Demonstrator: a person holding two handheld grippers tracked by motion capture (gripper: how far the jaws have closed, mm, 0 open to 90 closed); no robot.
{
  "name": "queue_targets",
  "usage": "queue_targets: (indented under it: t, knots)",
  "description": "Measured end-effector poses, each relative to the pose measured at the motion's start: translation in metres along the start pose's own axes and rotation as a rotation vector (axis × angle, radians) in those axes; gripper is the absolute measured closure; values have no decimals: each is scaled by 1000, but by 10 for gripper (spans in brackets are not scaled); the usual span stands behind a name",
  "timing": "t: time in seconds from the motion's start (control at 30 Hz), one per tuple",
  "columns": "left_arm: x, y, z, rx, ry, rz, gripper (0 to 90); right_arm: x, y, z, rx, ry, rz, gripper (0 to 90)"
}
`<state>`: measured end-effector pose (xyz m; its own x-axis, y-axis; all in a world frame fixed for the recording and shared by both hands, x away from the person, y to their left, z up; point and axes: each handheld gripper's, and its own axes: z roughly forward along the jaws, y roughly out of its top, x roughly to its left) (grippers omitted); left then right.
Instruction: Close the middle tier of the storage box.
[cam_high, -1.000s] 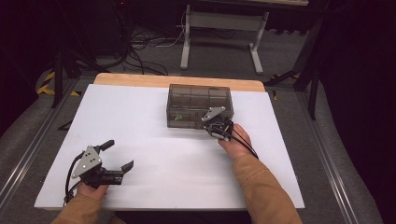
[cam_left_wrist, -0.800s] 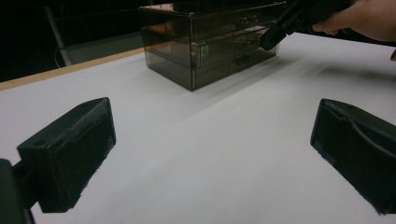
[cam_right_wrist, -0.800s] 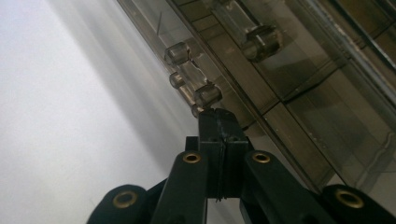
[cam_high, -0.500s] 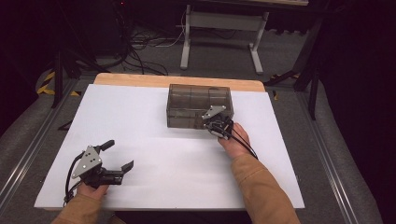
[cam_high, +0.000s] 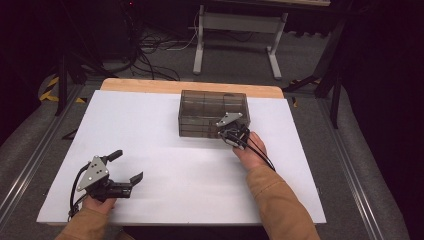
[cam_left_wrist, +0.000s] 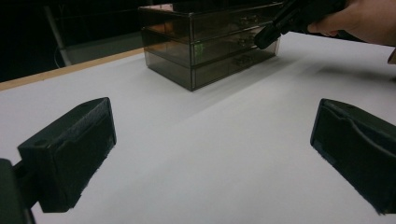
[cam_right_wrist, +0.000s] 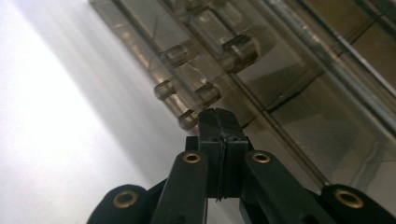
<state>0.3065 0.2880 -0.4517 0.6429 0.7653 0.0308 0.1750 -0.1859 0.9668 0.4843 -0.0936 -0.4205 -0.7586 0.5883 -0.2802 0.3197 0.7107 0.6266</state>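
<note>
Smoked clear drawer box sits at the far middle of the white table, near the wooden back edge. Three drawers stacked, all pushed in as far as I can tell. Small clear handles show on the drawer fronts in the right gripper view.

Right gripper is at the box's near right corner, at the front face. Its jaws are pressed together, pad to pad, with nothing between them. In the right gripper view the closed tips lie just beside the lowest handle, at the seam between two drawers; whether they touch the handle or the front I cannot tell. The hand lies behind it on the table side, orange-brown sleeve running to the near edge. A black cable loops over the hand.

Left gripper is at the near left of the table, well apart from the box. Its jaws stand wide open and hold nothing; bare white table between them. In the left gripper view the two black pads sit far apart at the frame's sides, with the box beyond and the right gripper at its front. Grey three-cornered plate on top.

Beyond the table: grey floor, loose cables, a white stand.
</note>
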Motion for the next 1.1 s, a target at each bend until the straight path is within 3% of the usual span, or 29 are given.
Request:
queue_targets:
  t: [0.03,0.17,0.33,0.47,0.93,1.1]
  knots:
    - [0,0,0,0,0,0,11,0,0,-1,9,10,-2,899]
    - [0,0,0,-1,0,0,10,0,0,-6,18,116,16,735]
    - [0,0,0,-1,-1,0,11,5,3,-10,-2,145,-14,580]
    - [0,0,0,1,0,0,11,8,5,-13,-26,178,-9,393]
    - [0,0,1,0,0,-1,11,16,9,-30,-107,198,-40,0]
    - [0,0,1,2,2,-1,10,17,9,-37,-154,219,-17,0]
